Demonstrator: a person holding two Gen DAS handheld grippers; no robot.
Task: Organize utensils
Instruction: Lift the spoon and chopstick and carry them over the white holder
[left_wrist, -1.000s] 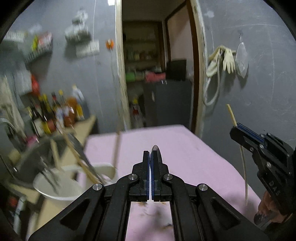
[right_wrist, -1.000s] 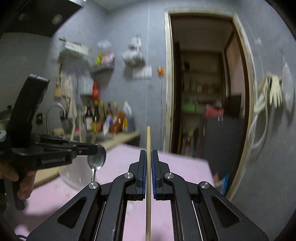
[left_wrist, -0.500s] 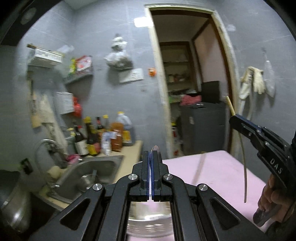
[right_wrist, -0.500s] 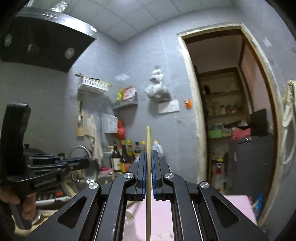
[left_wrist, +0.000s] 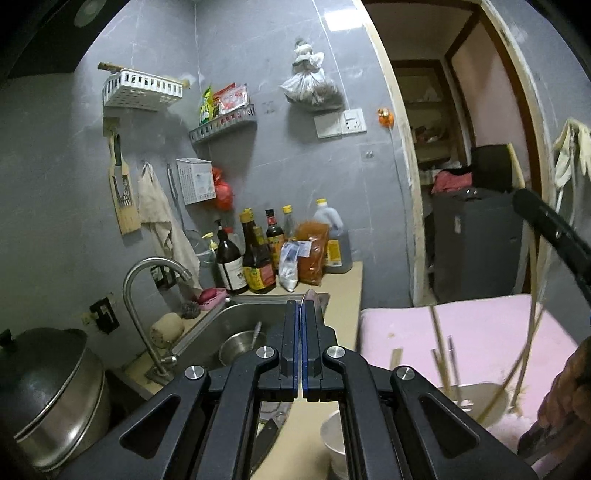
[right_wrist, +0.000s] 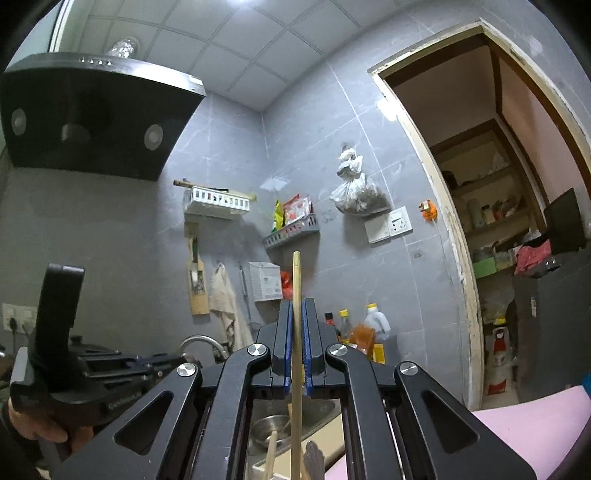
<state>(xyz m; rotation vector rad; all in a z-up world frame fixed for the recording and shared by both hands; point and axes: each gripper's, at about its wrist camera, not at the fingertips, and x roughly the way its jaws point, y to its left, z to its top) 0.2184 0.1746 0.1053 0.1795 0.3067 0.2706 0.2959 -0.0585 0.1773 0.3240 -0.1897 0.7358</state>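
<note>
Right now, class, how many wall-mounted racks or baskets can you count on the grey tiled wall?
3: a white slatted basket highest on the left, a grey shelf holding packets at the corner, and a small white box-like holder below them. Others may be hidden beyond the frame.

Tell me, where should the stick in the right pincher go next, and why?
Probably down toward the white bowl on the pink table. The right gripper is shut on one chopstick, held up high, and that bowl already has other chopsticks standing in it.
</note>
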